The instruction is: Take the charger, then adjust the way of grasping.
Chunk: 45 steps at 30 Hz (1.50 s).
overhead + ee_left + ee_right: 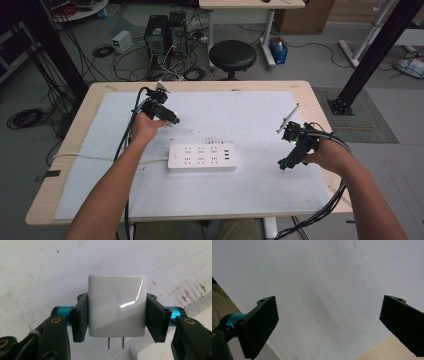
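Note:
A white plug-in charger with two metal prongs at its lower end sits between the pads of my left gripper, which is shut on its two sides. In the high view the left gripper hovers over the white mat, above and left of a white power strip. The strip lies flat in the middle of the mat, its cord running off to the left. A corner of the strip lies below the held charger. My right gripper stands open to the right of the strip, with nothing between its pads.
A white mat covers most of the wooden table. A black stool stands beyond the far edge, with computer cases and loose cables on the floor behind. A black frame post rises at the right.

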### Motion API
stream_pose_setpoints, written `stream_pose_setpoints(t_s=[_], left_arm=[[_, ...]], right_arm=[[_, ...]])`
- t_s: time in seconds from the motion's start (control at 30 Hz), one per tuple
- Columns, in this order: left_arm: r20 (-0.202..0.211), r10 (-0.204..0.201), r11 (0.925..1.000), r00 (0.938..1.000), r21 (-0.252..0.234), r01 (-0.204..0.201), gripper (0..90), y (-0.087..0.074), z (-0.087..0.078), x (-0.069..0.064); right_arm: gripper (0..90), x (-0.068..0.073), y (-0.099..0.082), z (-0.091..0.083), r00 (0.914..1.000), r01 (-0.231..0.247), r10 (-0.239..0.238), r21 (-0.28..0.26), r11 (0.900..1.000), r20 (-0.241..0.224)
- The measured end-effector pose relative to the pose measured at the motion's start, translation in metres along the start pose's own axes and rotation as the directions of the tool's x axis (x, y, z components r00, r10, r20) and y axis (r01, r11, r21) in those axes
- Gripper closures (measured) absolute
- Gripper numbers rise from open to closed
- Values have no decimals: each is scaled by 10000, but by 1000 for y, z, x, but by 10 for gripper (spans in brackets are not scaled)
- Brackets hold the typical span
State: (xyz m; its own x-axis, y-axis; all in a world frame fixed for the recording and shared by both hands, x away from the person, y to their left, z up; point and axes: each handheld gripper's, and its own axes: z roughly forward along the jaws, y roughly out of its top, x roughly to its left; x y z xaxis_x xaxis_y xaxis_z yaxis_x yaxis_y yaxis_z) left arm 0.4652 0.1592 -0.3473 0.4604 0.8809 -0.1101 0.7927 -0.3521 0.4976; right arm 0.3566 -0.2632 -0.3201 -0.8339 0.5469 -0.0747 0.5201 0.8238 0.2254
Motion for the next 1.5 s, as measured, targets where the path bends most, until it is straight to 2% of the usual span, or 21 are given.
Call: stream_pose_setpoints(t_s=[0.1,0.13,0.17,0.2,0.23,0.3,0.37,0.4,0.43,0.5,0.57,0.6,0.63,0.67,0.8,0.87,1.17,1.33,1.43,1.47,1.5], left_arm=[[68,95,9999,9999,-86,-95,424,-1,-5,0],[99,623,9977,9980,-260,-620,424,-5,-20,-1],[99,623,9977,9980,-260,-620,424,-5,-20,-1],[150,925,9949,9956,-424,-918,424,-8,-30,-3],[150,925,9949,9956,-424,-918,425,-8,-30,-3],[224,1201,9914,9925,-542,-1187,425,-10,-39,-3],[271,1506,9864,9882,-705,-1484,424,-14,-47,-5],[307,1802,9813,9832,-740,-1776,424,-17,-54,-7],[307,1802,9813,9832,-740,-1776,425,-17,-54,-7],[344,2005,9772,9791,-782,-1974,424,-21,-61,-9],[375,2383,9681,9705,-889,-2343,425,-27,-70,-13],[375,2383,9681,9705,-889,-2343,425,-27,-70,-13],[392,2487,9651,9678,-944,-2442,424,-28,-73,-14],[434,2703,9589,9618,-1013,-2649,424,-32,-79,-16],[462,2852,9541,9573,-1086,-2790,425,-35,-83,-17],[544,3053,9477,9507,-1146,-2978,424,-38,-88,-17],[750,3521,9302,9330,-1382,-3399,424,-44,-95,-18],[838,3887,9153,9175,-1492,-3742,425,-46,-97,-23],[925,4195,9024,9030,-1500,-4039,424,-47,-97,-25],[970,4254,8993,8998,-1569,-4082,424,-47,-97,-26],[994,4383,8938,8933,-1529,-4215,424,-48,-98,-27]], right_arm=[[14,1,0,0,10000,-48,48,-48,10000,-1],[14,2,0,-1,10000,-29,29,-77,10000,58],[14,3,0,-1,10000,-62,62,-108,9999,50],[14,4,0,-2,10000,-11,12,-111,9999,89],[14,5,1,-2,9999,-77,78,-121,9999,77],[14,6,1,-2,9999,-77,79,-114,9999,117],[14,7,1,-3,9999,-108,110,-142,9998,107],[14,8,1,-3,9999,-54,56,-175,9998,108],[14,9,1,-3,9999,-18,20,-197,9998,122],[14,10,2,-4,9999,19,-15,-238,9997,162],[14,11,2,-4,9998,23,-19,-237,9997,173],[15,12,3,-4,9999,38,-33,-291,9996,167],[15,12,3,-5,9998,46,-40,-308,9995,190],[14,13,4,-5,9998,60,-55,-300,9995,173],[14,13,5,-5,9998,120,-114,-319,9994,180],[15,13,7,-5,9997,121,-113,-365,9993,208],[15,13,10,-5,9996,45,-35,-400,9992,270],[15,13,11,-7,9995,-172,190,-679,9975,263],[15,13,12,-8,9993,-247,268,-782,9966,255],[14,13,12,-8,9992,-334,351,-831,9960,199],[15,14,13,-9,9985,-508,525,-883,9948,166]])
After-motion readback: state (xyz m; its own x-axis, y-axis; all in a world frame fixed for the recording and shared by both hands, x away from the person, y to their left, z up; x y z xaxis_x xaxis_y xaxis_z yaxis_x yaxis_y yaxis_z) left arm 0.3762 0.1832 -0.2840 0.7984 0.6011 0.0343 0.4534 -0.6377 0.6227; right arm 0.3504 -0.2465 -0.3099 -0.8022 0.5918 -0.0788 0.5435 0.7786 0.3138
